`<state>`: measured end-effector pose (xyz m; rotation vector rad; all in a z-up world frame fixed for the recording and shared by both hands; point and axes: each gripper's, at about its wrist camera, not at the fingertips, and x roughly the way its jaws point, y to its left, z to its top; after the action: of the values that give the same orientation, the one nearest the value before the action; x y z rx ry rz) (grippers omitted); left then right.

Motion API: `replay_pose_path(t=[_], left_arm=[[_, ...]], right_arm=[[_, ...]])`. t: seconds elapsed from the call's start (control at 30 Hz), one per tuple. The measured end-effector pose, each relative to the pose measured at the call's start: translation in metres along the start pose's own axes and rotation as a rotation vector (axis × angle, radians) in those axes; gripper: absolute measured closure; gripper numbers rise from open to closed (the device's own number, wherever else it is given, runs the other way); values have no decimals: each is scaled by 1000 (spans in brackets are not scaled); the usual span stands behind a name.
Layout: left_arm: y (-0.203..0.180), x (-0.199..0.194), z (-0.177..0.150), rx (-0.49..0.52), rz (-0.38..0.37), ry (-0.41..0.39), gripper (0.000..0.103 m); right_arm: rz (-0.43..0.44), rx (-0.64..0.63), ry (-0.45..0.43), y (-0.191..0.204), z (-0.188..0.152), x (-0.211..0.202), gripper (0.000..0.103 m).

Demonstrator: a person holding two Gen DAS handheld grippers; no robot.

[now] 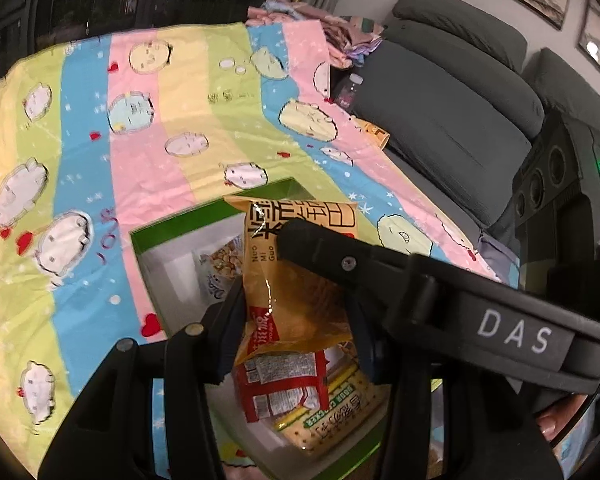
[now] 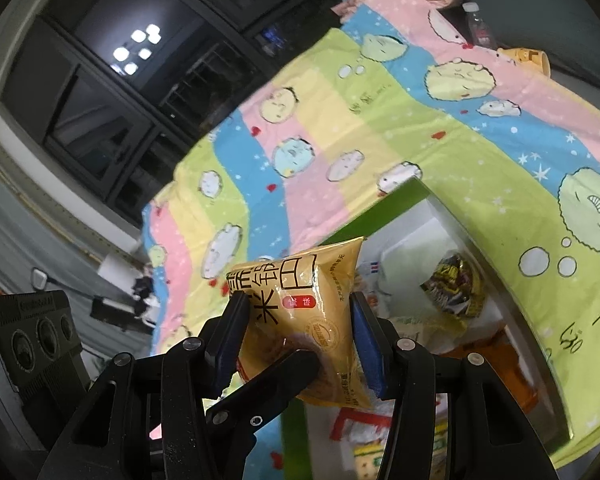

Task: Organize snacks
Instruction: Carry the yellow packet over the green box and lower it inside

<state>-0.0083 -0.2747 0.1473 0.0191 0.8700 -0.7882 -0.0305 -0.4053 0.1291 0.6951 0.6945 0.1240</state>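
Both grippers hold the same thing: a glossy orange-yellow plastic snack packet (image 1: 296, 280) printed with large black characters and a red band near its lower end. In the left wrist view the left gripper (image 1: 296, 328) has its two black fingers pressed on the packet's lower half, the packet standing upright between them toward 12 o'clock, while a black finger of the right gripper (image 1: 320, 252) comes in from 4 o'clock and lies across the packet's upper right side. In the right wrist view the right gripper (image 2: 300, 336) clamps the packet at its middle, blue-faced pads touching both sides, jaws narrow around the puffed bag; a black finger of the left gripper enters from 7 o'clock and touches the packet's lower front. The packet hangs in the air above a green-rimmed cardboard box with a pale inside (image 1: 148, 240), which sits on a striped cotton sheet in pink, blue, yellow and green with cartoon blobs (image 1: 100, 140). Inside the box lie a red-and-white snack pack (image 1: 284, 388), a green-and-yellow cracker pack (image 1: 332, 412) just beside it toward 4 o'clock, and a pale bag showing small round pieces (image 1: 220, 264) at 11 o'clock from the held packet. The right wrist view also shows a crinkled black-and-yellow wrapper (image 2: 456, 284) in the box, at 3 o'clock from the packet. A grey sofa (image 1: 440, 120) stands beyond the sheet at 2 o'clock.
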Motion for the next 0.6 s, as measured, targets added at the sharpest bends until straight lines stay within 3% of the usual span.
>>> replay_pose_path(t=[0.6], left_arm=[[18,64,-10,-69,-22,140,56]], right_arm=[[-66,95,129,-50,-3,47,50]])
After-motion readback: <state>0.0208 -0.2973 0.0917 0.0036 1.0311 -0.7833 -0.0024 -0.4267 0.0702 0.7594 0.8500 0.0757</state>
